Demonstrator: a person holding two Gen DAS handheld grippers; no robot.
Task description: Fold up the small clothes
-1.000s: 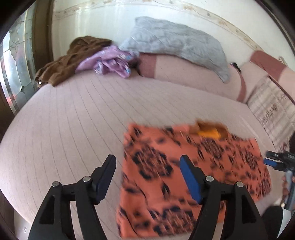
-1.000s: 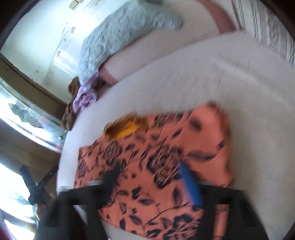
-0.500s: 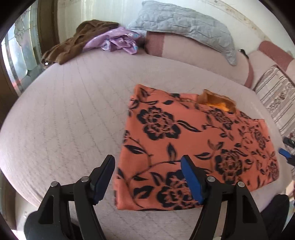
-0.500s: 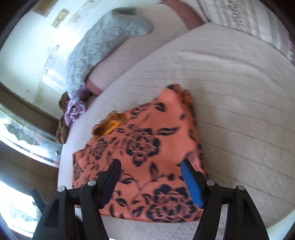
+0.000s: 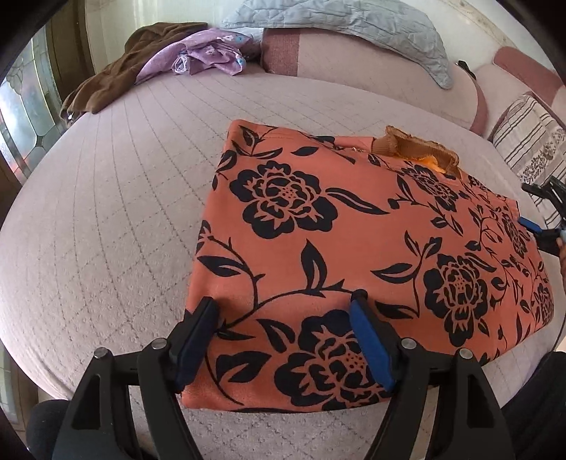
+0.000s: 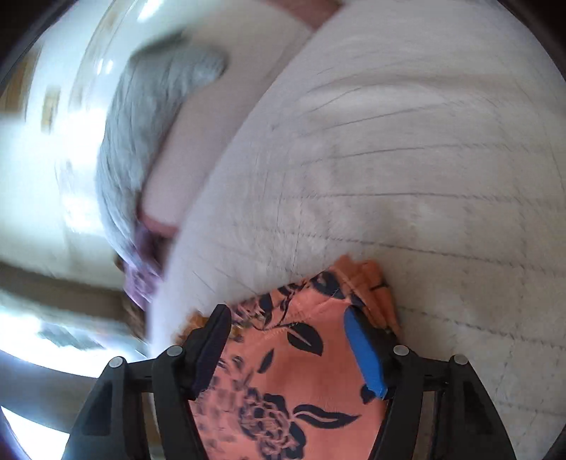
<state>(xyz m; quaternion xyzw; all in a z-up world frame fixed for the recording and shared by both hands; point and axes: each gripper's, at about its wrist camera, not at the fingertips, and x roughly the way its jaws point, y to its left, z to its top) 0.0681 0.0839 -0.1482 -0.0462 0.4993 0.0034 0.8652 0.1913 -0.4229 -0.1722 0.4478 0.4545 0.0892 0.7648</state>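
An orange garment with black flowers (image 5: 353, 247) lies flat on the pink quilted bed (image 5: 106, 212), with its brown-orange collar (image 5: 414, 147) at the far edge. My left gripper (image 5: 283, 308) is open, low over the garment's near left corner, one finger at its left edge. My right gripper (image 6: 286, 318) is open over the garment's far right corner (image 6: 364, 279); it also shows in the left wrist view (image 5: 541, 226) at the garment's right edge. The right wrist view is blurred.
A grey pillow (image 5: 353, 28) and pink bolsters (image 5: 353, 60) lie along the headboard. A brown garment (image 5: 116, 74) and a purple one (image 5: 205, 56) are piled at the far left. A striped cushion (image 5: 530, 141) sits at the right. A window (image 5: 21, 116) is on the left.
Both grippers have come down and closer to the garment. The left now sits over its near left corner, the right over its far right corner. Both stay open.
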